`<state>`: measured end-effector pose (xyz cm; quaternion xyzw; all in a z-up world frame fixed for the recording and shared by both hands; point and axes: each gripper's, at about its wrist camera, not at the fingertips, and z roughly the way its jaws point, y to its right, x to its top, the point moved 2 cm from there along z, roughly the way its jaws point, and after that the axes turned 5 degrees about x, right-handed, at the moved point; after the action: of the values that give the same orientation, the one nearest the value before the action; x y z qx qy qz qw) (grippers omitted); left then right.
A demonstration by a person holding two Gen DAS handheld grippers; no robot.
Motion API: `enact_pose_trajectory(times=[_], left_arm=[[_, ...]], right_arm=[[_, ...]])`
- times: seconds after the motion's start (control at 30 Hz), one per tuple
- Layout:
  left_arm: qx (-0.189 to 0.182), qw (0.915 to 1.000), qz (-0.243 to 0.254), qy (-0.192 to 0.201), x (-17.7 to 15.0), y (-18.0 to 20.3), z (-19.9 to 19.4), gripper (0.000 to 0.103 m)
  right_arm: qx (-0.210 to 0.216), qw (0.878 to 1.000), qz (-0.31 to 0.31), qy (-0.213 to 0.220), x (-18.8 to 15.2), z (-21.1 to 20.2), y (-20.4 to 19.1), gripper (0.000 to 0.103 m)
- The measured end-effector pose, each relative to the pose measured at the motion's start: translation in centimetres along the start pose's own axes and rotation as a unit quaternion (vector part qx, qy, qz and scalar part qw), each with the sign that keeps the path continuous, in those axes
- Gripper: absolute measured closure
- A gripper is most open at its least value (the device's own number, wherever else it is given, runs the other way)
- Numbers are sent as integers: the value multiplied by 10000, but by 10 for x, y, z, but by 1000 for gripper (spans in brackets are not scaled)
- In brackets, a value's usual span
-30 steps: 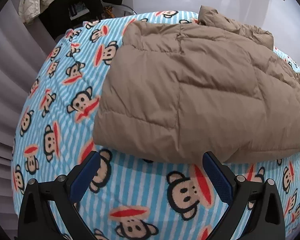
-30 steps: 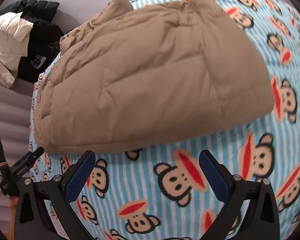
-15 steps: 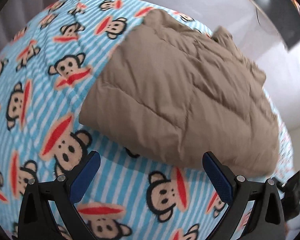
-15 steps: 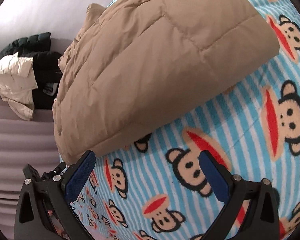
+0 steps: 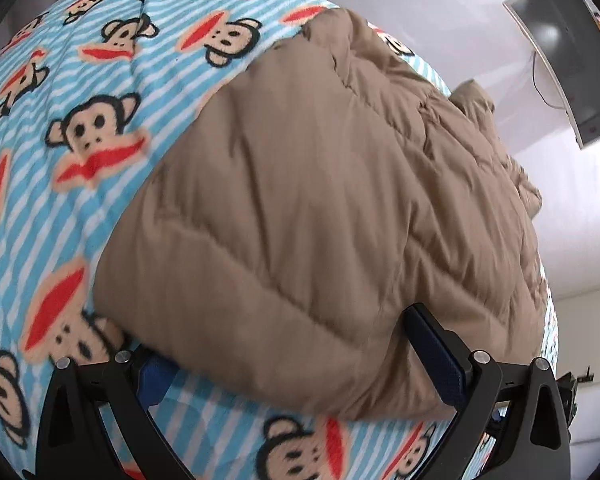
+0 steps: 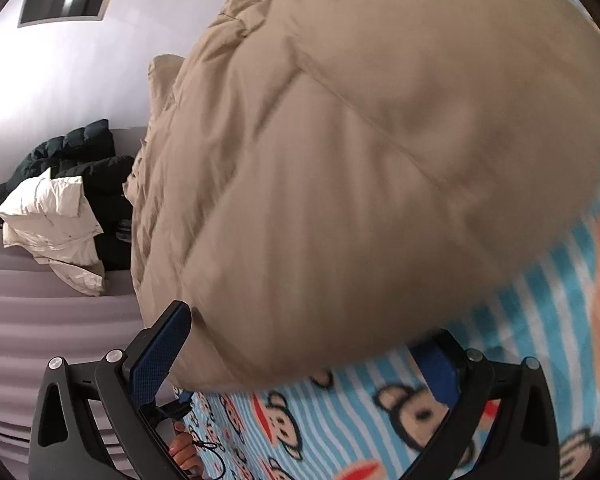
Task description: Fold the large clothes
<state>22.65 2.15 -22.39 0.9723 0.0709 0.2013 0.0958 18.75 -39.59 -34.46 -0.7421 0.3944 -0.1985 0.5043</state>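
A tan quilted puffer jacket (image 5: pixel 320 208) lies folded on a bed covered by a blue-striped monkey-print blanket (image 5: pixel 100 80). My left gripper (image 5: pixel 296 364) is open and straddles the jacket's near edge. Its left fingertip is tucked low under the hem and its right one lies against the fabric. In the right wrist view the jacket (image 6: pixel 360 160) fills most of the frame. My right gripper (image 6: pixel 300 360) is also open, at the jacket's other near corner. The corner bulges between its fingers and partly hides the right one.
A heap of dark and white jackets (image 6: pixel 60 200) lies beyond the bed on a grey ridged surface (image 6: pixel 40 320). A wall screen (image 5: pixel 560 52) hangs behind. A person's hand (image 6: pixel 184 448) and the other tool show low in the right wrist view.
Both grippers have tilted and closed in on the jacket's near edge. The hem, which lay ahead of the fingertips, now sits between the fingers. The jaws stay wide.
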Motion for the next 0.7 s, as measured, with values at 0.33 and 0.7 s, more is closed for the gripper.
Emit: enact_pose_trajectory(times=[0.33,0.7], left_arm=[[430,9982,59,418,-5,33,17,1],[957,9932,390,540,0,76,34,31]], right_arm=[[329,9993,136,61,10,13,0,0],[510,9973,499,188,13,7,10,2]])
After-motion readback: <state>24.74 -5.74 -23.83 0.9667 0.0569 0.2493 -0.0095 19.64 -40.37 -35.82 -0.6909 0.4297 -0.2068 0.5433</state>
